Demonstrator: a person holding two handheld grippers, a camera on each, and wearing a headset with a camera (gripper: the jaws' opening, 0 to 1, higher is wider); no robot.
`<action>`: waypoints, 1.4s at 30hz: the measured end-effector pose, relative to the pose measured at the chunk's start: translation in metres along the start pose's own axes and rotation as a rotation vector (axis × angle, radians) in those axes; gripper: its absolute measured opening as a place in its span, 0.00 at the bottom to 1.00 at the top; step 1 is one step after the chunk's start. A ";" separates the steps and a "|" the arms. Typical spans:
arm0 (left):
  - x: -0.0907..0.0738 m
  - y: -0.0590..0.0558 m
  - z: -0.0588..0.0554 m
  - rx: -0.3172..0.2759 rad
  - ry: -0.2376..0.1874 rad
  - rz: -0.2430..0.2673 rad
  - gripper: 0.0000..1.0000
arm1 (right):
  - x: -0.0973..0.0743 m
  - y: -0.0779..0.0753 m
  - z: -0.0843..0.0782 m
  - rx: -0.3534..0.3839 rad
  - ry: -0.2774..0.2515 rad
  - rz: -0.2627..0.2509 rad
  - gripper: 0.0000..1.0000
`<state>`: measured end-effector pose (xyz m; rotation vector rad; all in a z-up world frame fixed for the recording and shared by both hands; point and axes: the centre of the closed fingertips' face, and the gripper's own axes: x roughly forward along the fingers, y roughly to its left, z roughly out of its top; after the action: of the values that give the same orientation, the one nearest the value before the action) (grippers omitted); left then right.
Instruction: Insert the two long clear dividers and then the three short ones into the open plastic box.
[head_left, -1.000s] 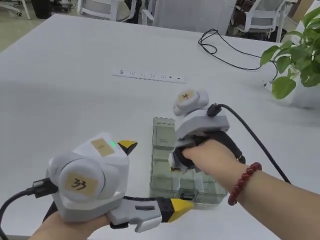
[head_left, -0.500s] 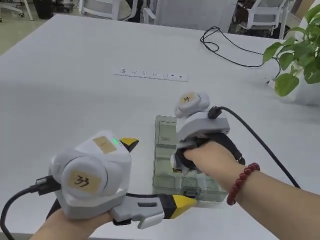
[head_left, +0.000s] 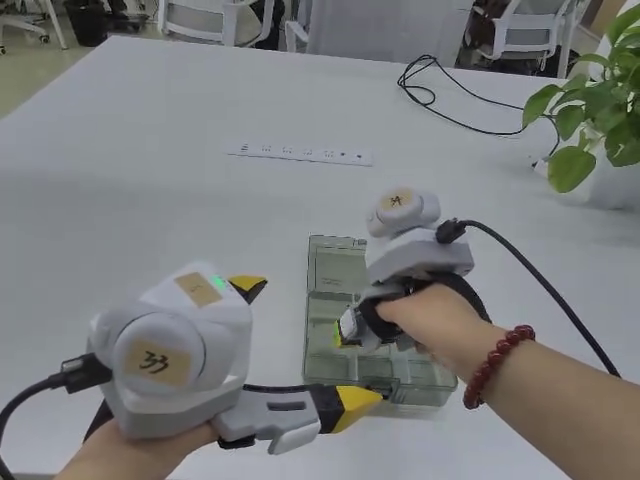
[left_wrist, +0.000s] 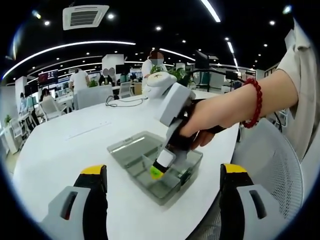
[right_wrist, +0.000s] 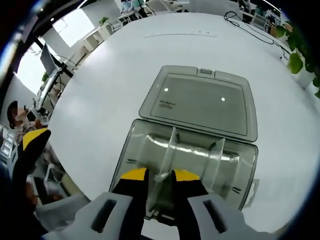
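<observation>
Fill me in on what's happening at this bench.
A person works at a white table with a gripper in each hand. The right gripper is down in the open plastic box, jaws closed on a clear divider that stands among other dividers already slotted in. The lid lies flat on the box's far side. The left gripper hovers beside the box, jaws wide apart, holding nothing.

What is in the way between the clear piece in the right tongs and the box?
Nothing visible. The right tongs grip a clear divider that is down inside the open plastic box. Its lid lies flat behind. The left tongs hang open, off to the side.
</observation>
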<state>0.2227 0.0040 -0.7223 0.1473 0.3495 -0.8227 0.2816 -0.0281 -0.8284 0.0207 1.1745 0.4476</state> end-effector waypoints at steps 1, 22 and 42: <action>0.000 0.000 0.000 0.001 0.001 0.000 0.96 | -0.002 0.000 0.000 -0.007 -0.004 0.007 0.21; -0.006 0.016 -0.002 -0.041 0.013 0.048 0.96 | -0.043 0.006 0.008 -0.331 -0.117 0.170 0.46; -0.009 0.018 -0.003 -0.038 0.028 0.075 0.96 | -0.072 -0.037 -0.001 -0.416 -0.175 0.270 0.54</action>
<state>0.2295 0.0230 -0.7218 0.1358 0.3832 -0.7398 0.2704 -0.0868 -0.7744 -0.1404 0.8922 0.9051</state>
